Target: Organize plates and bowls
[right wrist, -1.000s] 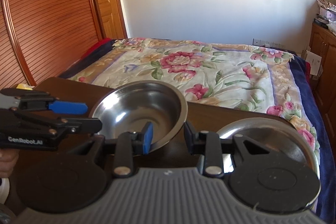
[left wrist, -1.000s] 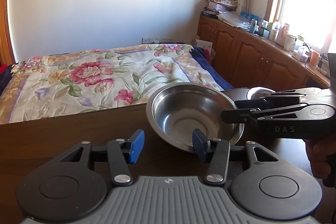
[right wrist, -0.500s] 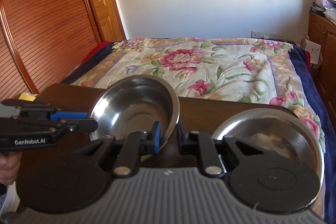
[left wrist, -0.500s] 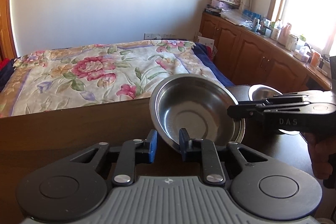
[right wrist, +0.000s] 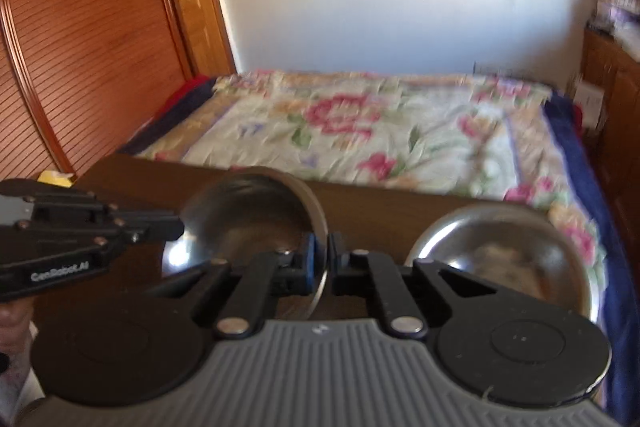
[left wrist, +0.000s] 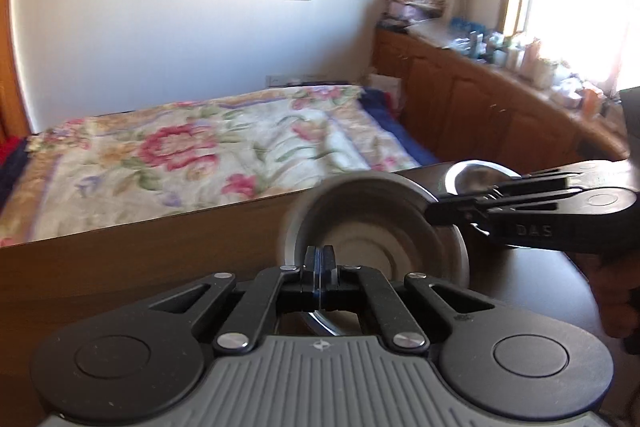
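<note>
A steel bowl [left wrist: 372,227] [right wrist: 248,219] is held tilted over the dark wooden table [left wrist: 120,267] [right wrist: 380,203], gripped on both sides. My left gripper [left wrist: 319,263] is shut on its near rim, and shows from the side in the right wrist view [right wrist: 176,223]. My right gripper [right wrist: 322,259] is shut on the opposite rim, and reaches in from the right in the left wrist view [left wrist: 436,215]. A second, wider steel bowl [right wrist: 492,247] [left wrist: 476,175] rests on the table to the right, partly hidden behind the right gripper.
Beyond the table's far edge lies a bed with a floral cover [left wrist: 200,155] [right wrist: 380,131]. Wooden cabinets [left wrist: 480,107] with clutter on top run along the right wall under a window. A wooden louvred door [right wrist: 80,47] stands left. A yellow object [right wrist: 56,179] lies at the table's left corner.
Both grippers have closed from open onto the steel bowl's rim. The bowl has tipped up and the views are blurred with motion.
</note>
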Demonstrator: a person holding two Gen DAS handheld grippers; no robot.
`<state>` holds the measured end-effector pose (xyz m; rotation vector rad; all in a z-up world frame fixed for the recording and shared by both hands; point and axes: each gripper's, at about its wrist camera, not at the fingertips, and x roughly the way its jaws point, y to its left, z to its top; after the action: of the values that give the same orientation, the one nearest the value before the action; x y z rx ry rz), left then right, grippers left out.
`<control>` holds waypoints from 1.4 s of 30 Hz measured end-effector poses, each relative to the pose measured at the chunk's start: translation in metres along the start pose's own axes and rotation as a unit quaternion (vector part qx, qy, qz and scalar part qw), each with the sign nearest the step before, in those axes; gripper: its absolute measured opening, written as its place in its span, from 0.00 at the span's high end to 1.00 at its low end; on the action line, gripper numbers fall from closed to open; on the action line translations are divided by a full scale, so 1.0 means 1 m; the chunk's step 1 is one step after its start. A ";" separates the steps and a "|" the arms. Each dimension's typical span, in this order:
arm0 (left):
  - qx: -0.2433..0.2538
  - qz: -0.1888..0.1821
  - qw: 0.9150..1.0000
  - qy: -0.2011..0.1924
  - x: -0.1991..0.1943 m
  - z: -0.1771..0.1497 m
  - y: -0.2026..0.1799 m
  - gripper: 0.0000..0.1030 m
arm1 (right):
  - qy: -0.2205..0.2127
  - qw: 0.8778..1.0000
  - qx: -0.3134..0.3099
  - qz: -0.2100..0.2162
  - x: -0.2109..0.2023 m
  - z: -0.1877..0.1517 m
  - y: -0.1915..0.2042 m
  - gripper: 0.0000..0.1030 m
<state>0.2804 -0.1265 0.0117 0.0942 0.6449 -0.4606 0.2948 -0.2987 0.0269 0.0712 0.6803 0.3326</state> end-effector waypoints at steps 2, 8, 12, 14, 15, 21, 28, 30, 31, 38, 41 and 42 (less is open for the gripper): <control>-0.018 -0.005 1.000 0.007 0.003 -0.004 0.009 0.99 | 0.000 1.000 -0.004 -0.020 0.005 -0.001 -0.002 0.92; -0.036 0.008 0.999 0.002 -0.005 -0.009 0.025 0.70 | 0.009 1.000 0.004 -0.023 0.011 -0.003 -0.007 0.92; -0.039 -0.009 0.999 0.028 0.001 -0.012 0.024 0.57 | 0.008 1.000 0.001 -0.024 0.010 -0.004 -0.005 0.92; -0.041 -0.024 0.998 0.040 0.004 -0.015 0.021 0.57 | 0.007 1.000 0.000 -0.023 0.008 -0.006 -0.003 0.92; -0.041 -0.029 0.998 0.046 0.005 -0.017 0.019 0.60 | 0.008 1.000 0.000 -0.022 0.008 -0.006 -0.002 0.92; -0.055 -0.036 0.996 0.063 0.010 -0.021 0.014 0.76 | 0.012 1.000 0.006 -0.011 0.006 -0.010 0.002 0.92; -0.043 -0.033 0.998 0.027 -0.021 -0.010 0.009 0.80 | -0.014 1.000 0.014 0.007 -0.020 -0.004 0.005 0.91; -0.036 -0.029 0.999 0.013 -0.032 -0.007 0.006 0.80 | -0.026 1.000 0.012 0.009 -0.029 -0.001 0.007 0.91; -0.035 -0.029 0.999 0.008 -0.037 -0.006 0.004 0.80 | -0.031 0.999 0.012 0.008 -0.034 0.001 0.008 0.91; -0.022 -0.034 0.999 -0.017 -0.068 -0.004 -0.006 0.80 | -0.059 0.998 0.005 0.003 -0.066 0.001 0.019 0.91; -0.017 -0.039 0.999 -0.026 -0.083 -0.007 -0.011 0.80 | -0.066 0.998 0.008 0.003 -0.077 -0.003 0.023 0.91; -0.016 -0.040 0.999 -0.029 -0.089 -0.009 -0.012 0.80 | -0.069 0.998 0.010 0.003 -0.082 -0.006 0.024 0.91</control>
<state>0.2075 -0.1014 0.0585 0.0245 0.6001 -0.5271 0.2252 -0.3023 0.0761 0.1136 0.5469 0.3239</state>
